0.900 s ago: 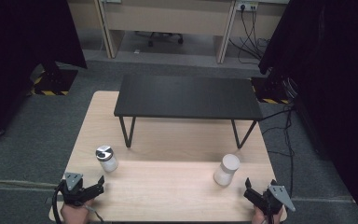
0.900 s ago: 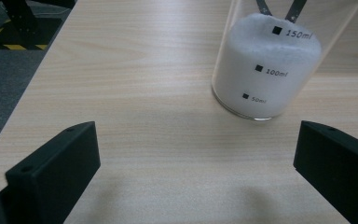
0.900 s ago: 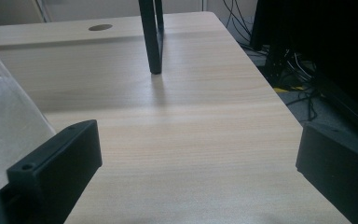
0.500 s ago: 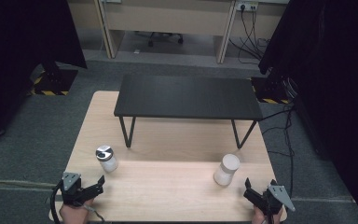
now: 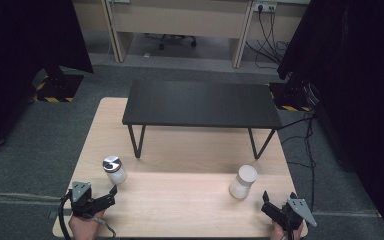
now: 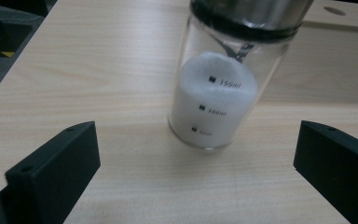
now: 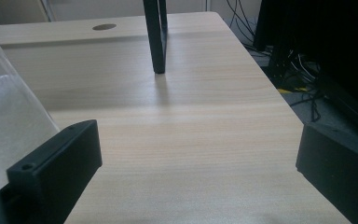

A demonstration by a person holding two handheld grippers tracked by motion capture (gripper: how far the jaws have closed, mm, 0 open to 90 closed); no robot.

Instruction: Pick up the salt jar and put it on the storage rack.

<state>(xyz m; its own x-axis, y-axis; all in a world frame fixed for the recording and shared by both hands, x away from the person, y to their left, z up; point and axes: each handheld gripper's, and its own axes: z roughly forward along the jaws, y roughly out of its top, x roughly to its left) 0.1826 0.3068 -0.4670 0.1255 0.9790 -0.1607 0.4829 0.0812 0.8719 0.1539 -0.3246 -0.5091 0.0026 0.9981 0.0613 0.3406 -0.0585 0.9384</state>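
On the pale wooden table [image 5: 190, 200], each gripper gapes released beside its jar.

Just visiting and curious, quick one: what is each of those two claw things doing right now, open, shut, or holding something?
Left gripper: open, holding nothing; the glass jar stands ahead of it.
Right gripper: open, holding nothing.

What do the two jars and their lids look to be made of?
Left jar: clear, glossy glass or hard plastic, printed volume marks over white powder; lid looks like brushed metal with a dark band. Right jar: white through a clear wall, probably the same; lid matte white, likely plastic.
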